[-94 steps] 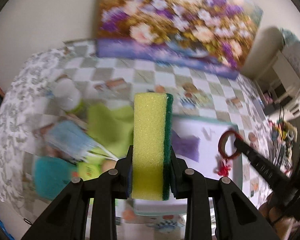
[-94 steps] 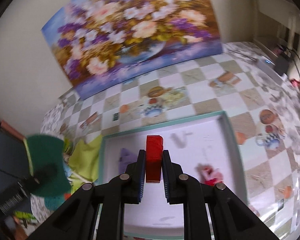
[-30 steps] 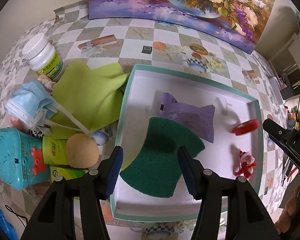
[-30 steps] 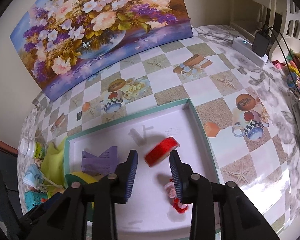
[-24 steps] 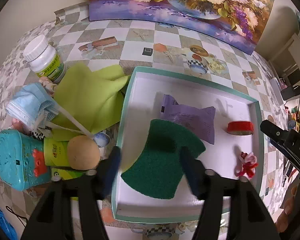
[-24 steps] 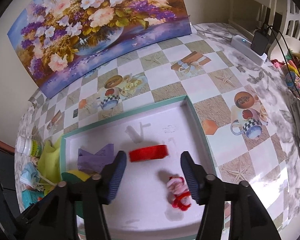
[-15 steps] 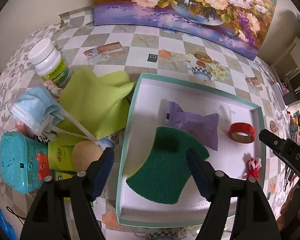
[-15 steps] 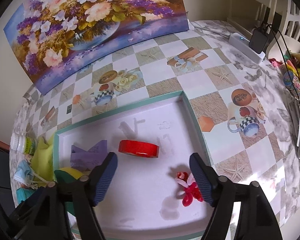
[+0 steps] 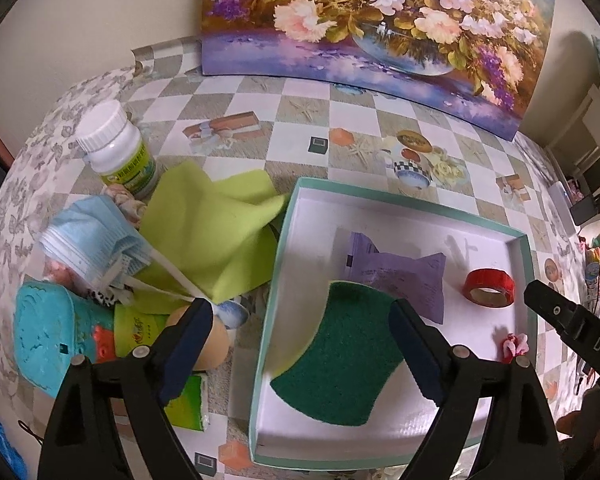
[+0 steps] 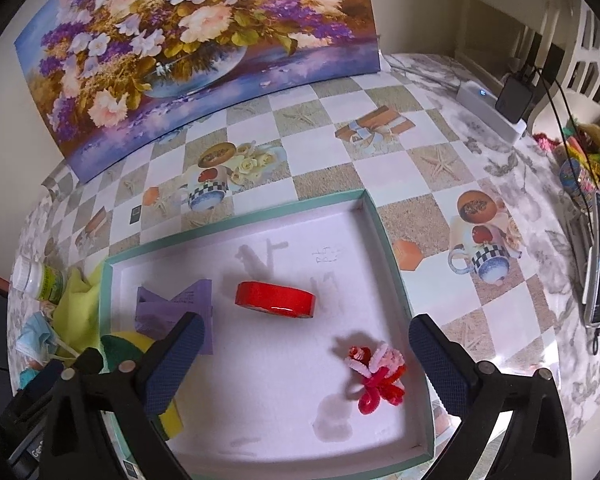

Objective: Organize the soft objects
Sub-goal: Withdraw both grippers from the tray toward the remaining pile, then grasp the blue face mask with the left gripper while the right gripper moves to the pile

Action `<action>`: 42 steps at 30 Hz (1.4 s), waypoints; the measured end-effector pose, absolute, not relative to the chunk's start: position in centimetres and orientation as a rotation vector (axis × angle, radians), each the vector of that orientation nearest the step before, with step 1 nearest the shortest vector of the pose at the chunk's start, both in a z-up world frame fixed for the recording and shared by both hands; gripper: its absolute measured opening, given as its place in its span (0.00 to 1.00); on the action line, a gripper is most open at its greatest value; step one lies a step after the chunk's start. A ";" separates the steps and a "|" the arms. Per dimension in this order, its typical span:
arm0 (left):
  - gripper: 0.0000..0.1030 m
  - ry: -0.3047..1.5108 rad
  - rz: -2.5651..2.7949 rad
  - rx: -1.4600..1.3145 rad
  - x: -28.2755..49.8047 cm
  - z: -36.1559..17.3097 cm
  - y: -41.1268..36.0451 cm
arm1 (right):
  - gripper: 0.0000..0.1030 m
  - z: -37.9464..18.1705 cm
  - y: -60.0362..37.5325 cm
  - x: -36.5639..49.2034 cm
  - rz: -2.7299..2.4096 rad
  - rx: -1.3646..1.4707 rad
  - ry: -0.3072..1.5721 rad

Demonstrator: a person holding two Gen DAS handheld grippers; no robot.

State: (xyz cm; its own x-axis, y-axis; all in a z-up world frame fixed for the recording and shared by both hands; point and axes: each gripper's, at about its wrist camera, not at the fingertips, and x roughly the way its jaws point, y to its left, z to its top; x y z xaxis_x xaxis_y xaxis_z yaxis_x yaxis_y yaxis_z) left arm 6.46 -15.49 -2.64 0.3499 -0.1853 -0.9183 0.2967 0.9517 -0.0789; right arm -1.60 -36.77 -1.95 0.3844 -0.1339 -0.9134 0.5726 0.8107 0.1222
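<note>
Both grippers are hovering wide open, gripping nothing. Left gripper [image 9: 298,344] is sitting nearer the next soft item: green cloth [image 9: 210,236] lying at its 11 o'clock, outside the tray [image 9: 380,200], long axis running toward 1 o'clock. Right gripper [image 10: 306,354] is idling over the tray.

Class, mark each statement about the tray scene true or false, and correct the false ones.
1. The sponge lies inside the tray, green side up. True.
2. The right gripper is clamped on the red tape roll. False: its jaws are open and the roll lies free on the tray floor.
3. The green cloth lies inside the tray. False: it lies on the table, left of the tray.
4. The left gripper is open and holds nothing. True.
5. The face mask lies outside the tray. True.
</note>
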 end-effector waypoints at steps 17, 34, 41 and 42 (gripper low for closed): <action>0.87 1.112 -0.178 0.080 8.5 1.1 -9.0 | 1.00 0.9 -29.1 0.5 -0.273 0.380 1.034; 0.87 1.117 -0.096 -0.021 11.3 2.5 0.3 | 1.00 1.0 -22.6 4.4 -0.116 0.346 1.038; 0.87 1.190 -0.112 -0.018 14.1 1.7 2.5 | 1.00 -0.6 -19.2 6.2 -0.043 0.318 1.078; 0.87 1.213 -0.114 -0.019 14.6 1.3 2.9 | 1.00 -0.8 -19.0 6.4 -0.039 0.318 1.083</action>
